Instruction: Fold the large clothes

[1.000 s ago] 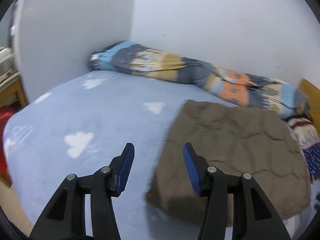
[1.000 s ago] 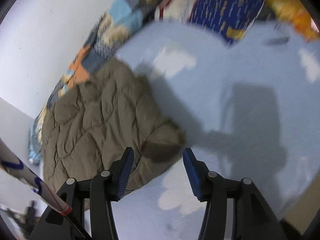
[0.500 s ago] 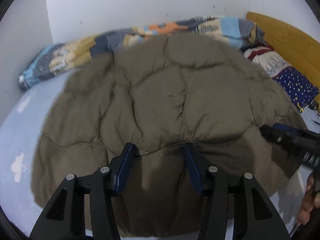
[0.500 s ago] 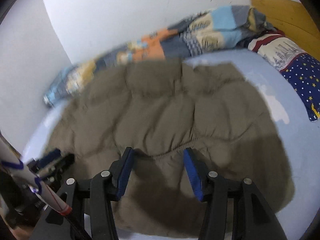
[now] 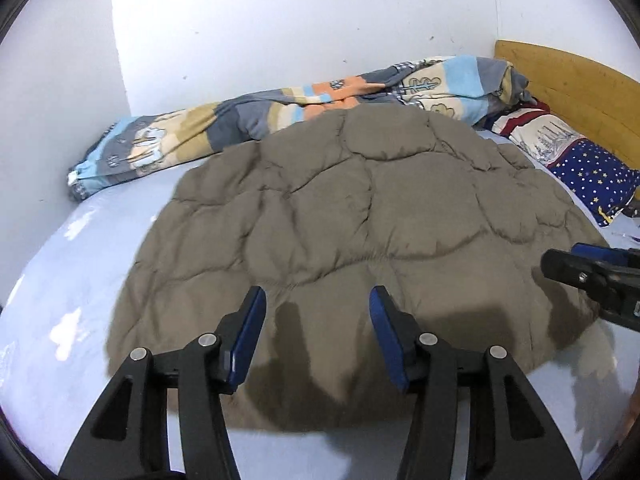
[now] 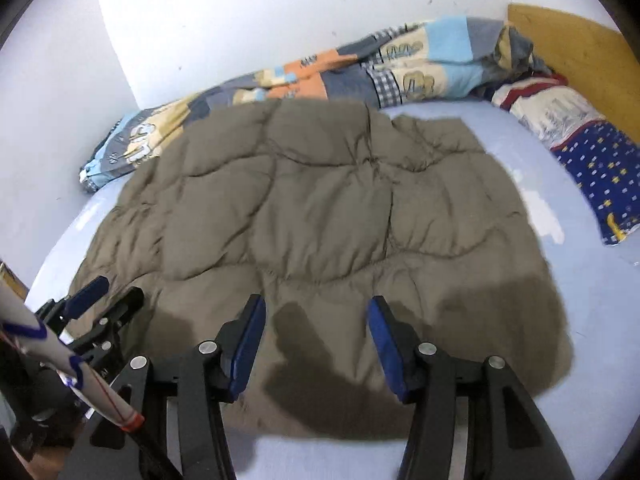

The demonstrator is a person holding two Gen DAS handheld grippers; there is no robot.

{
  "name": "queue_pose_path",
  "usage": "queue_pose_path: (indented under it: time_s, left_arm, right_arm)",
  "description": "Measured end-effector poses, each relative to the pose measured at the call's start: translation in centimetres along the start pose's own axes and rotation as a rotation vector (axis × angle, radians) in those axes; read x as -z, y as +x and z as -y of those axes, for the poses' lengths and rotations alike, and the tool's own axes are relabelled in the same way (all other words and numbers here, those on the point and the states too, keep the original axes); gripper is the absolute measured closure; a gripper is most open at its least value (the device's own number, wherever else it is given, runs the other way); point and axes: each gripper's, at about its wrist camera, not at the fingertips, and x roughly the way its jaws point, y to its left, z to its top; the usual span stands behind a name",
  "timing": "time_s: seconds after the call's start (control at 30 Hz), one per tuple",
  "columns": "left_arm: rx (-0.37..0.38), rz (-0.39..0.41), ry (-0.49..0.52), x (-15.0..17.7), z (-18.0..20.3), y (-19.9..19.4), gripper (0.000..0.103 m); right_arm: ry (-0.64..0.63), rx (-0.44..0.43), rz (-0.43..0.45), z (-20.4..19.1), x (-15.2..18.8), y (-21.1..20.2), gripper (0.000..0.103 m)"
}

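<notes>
A brown quilted padded garment lies spread flat on the light blue bed sheet. My left gripper hovers over its near edge, jaws opening, nothing between the blue pads. My right gripper hangs above the same near edge further right, jaws also opening and empty. The right gripper's tip shows at the right of the left wrist view; the left gripper shows at the lower left of the right wrist view.
A rolled patchwork blanket lies along the white wall behind the garment. A starry blue pillow rests by the wooden headboard. A white and blue cord crosses the lower left.
Both views swung from the bed's sides onto the brown garment, which now fills the middle. Both pairs of jaws have spread a little wider. The grippers have come nearer the garment's near edge.
</notes>
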Motion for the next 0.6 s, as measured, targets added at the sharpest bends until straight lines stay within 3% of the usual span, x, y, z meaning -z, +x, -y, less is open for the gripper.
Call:
queue_pose_path:
  time_s: [0.1, 0.17, 0.27, 0.37, 0.47, 0.6]
  left_arm:
    - [-0.013, -0.071, -0.054, 1.1, -1.3, 1.0, 0.045]
    - [0.0, -0.117, -0.08, 2.2, -2.2, 2.1, 0.04]
    - [-0.012, -0.1, -0.063, 3.1, -2.3, 1.0, 0.04]
    - [-0.029, -0.054, -0.053, 3.6, -2.2, -1.6, 0.04]
    - [-0.052, -0.01, -0.049, 4.8, -2.0, -4.6, 0.04]
    - [-0.077, 0.001, -0.065, 6.7, -2.5, -8.0, 0.04]
  right_arm:
    - [-0.046, 0.033, 0.009, -0.4, 1.3, -1.1, 0.036]
    - [-0.032, 0.044, -0.035, 0.2, 1.8, -0.1, 0.036]
    - [-0.002, 0.021, -0.129, 1.5, 2.8, 2.5, 0.036]
    - [-0.044, 0.02, -0.08, 0.4, 2.8, 0.3, 0.036]
    - [-0.135, 0.03, 0.027, -1.7, 3.8, -3.6, 0.036]
    - [-0.158, 0.01, 0.09, -3.4, 6.1, -7.2, 0.034]
